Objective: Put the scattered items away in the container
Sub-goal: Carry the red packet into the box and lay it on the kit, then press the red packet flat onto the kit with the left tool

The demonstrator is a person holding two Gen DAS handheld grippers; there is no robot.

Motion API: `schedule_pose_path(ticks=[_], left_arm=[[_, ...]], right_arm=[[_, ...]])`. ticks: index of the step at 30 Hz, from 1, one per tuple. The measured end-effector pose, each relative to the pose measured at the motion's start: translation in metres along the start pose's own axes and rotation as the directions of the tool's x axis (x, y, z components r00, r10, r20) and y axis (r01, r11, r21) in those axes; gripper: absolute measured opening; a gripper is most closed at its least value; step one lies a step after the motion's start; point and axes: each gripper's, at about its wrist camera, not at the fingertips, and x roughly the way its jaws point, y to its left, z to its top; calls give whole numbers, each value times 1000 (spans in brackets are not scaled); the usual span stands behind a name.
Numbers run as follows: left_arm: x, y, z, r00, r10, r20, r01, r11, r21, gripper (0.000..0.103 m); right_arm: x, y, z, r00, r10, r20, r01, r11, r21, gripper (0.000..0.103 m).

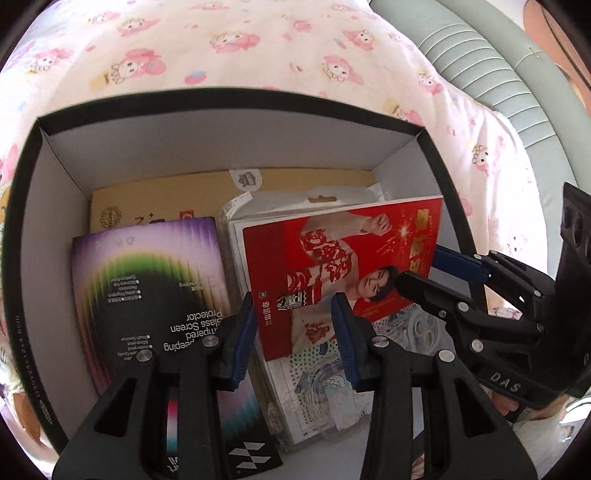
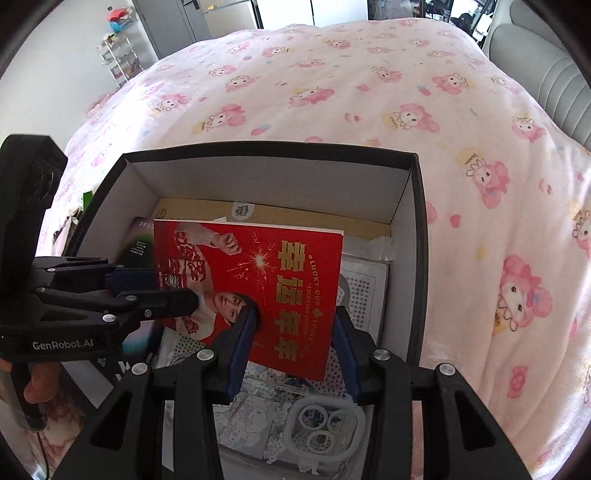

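The red booklet point(image 2: 258, 280) hangs tilted over the black box point(image 2: 258, 147), its edges between my left tongs point(image 2: 166, 284) and right tongs point(image 2: 291, 321). Whether either really clamps it, I cannot tell. With a weak hold it may slip and land crooked on the screen protector pack point(image 1: 147, 288).

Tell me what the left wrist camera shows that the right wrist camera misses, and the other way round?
Only the left wrist view: the printed face of the screen protector pack, and the right gripper seen from the side. Only the right wrist view: the left gripper from the side, plus a wire shelf rack and grey cabinets beyond the bed. Both: the black box, the red booklet over its contents, the brown carton and the pink bedspread.
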Motion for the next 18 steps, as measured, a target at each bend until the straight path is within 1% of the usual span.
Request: schedule_pose_path(ticks=[3,6,9,12,14,16,18], left_arm=[[3,-1,-2,999,25,-24,-25,1000,5,40],[3,4,-3,999,3,-33,-4,1000,-18,40],[-5,9,-4,1000,-1,-5,1,999,-38,40],[-10,15,-5,1000,-15,13,16,998,-69,40],[-8,16,-4,1000,-1,8,1,997,-77,40],[-6,14,-3,1000,14,8,-14,997,-74,40],[-4,11,-1,1000,14,-3,-15,997,-70,40]], right_arm=[[3,7,-1,998,-38,-46,37,999,-34,39],[5,8,-1,997,-37,-63,34,998,-46,39],[-1,2,-1,998,-30,-48,29,1000,-5,39],[-15,-1,-2,1000,-27,9,26,999,21,39],[-22,1,0,999,-15,39,15,1000,13,39],[-19,3,3,1000,-3,31,3,1000,-5,39],[-11,5,7,1000,-13,14,13,1000,-12,39]])
